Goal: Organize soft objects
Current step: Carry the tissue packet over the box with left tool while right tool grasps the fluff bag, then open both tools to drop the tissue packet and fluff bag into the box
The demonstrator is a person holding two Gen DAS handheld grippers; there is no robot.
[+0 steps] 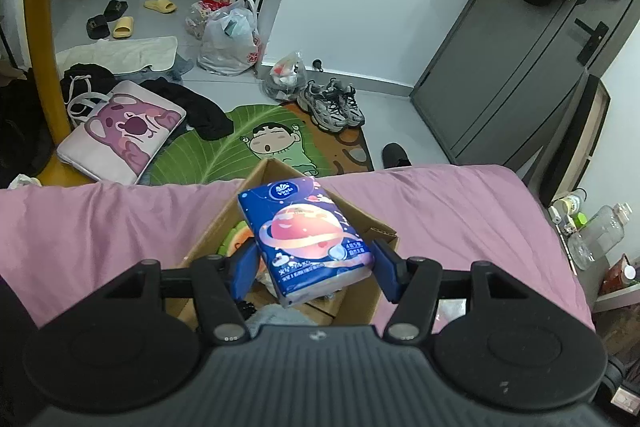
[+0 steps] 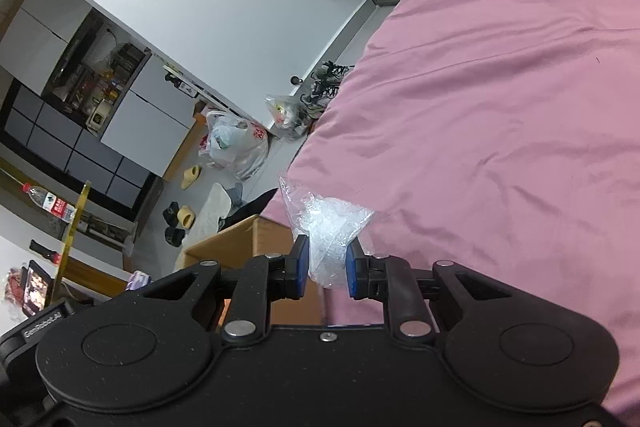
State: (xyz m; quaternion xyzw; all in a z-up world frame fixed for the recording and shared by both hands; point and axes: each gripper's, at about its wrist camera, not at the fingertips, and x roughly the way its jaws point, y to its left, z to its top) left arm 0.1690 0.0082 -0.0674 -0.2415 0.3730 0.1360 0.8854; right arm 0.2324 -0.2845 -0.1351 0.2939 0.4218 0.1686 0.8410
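Left tool is gripping the tissue pack, hanging it over the open box on the bed. Right tool is pinching a plastic bag above the bed. I'm mid-drop-off: next I'm lowering the pack in, releasing, then the bag.

I see the tissue pack wrapped in glossy printed plastic film that catches the light. Under it the box is plain brown cardboard, matt, with a corrugated edge. The bed sheet is pink cloth, matt and creased. On my right side, the bag is thin clear plastic, crinkled and shiny. My gripper bodies look like matt black plastic with dull metal pins.
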